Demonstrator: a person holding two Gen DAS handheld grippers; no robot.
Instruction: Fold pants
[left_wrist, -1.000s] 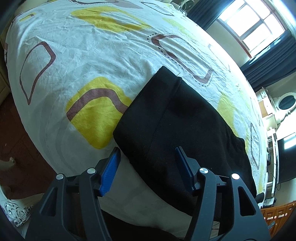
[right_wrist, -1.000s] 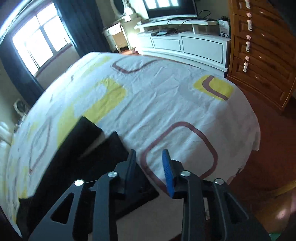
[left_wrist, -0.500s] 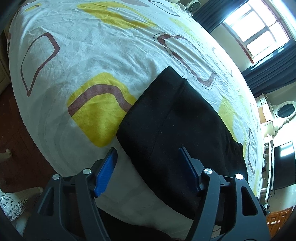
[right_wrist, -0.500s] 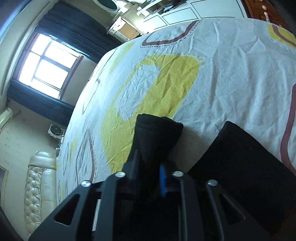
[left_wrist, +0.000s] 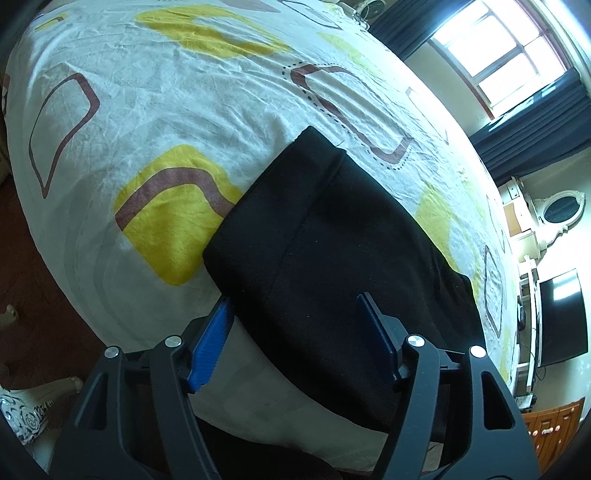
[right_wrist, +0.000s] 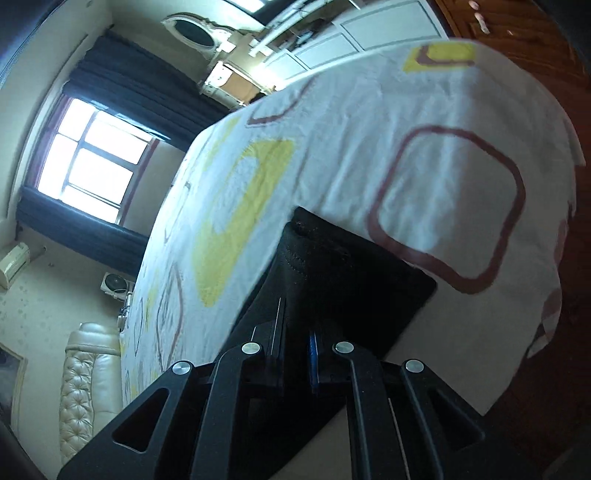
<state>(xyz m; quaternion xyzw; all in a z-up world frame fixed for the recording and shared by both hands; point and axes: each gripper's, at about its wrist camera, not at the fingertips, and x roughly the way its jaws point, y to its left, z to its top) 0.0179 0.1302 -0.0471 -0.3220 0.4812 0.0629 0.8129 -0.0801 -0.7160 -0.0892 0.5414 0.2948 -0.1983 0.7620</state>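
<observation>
Black pants (left_wrist: 332, 258) lie on the bed's patterned sheet (left_wrist: 184, 110), waistband end toward me in the left wrist view. My left gripper (left_wrist: 295, 325) is open, its blue pads either side of the pants' near corner, not clamping it. In the right wrist view my right gripper (right_wrist: 295, 343) is shut on a leg cuff of the pants (right_wrist: 314, 266) and holds it lifted above the other leg (right_wrist: 388, 295), which lies flat on the sheet (right_wrist: 369, 147).
The bed edge drops to a dark floor (left_wrist: 33, 266) on the left. A window (left_wrist: 509, 55) with dark curtains, a white cabinet with a TV (left_wrist: 561, 317), a wooden dresser (right_wrist: 517, 29) and a leather headboard (right_wrist: 88, 387) surround the bed.
My right gripper closed on the pant leg cuff and lifted it, swinging the view. My left gripper moved slightly closer to the pants and stayed open.
</observation>
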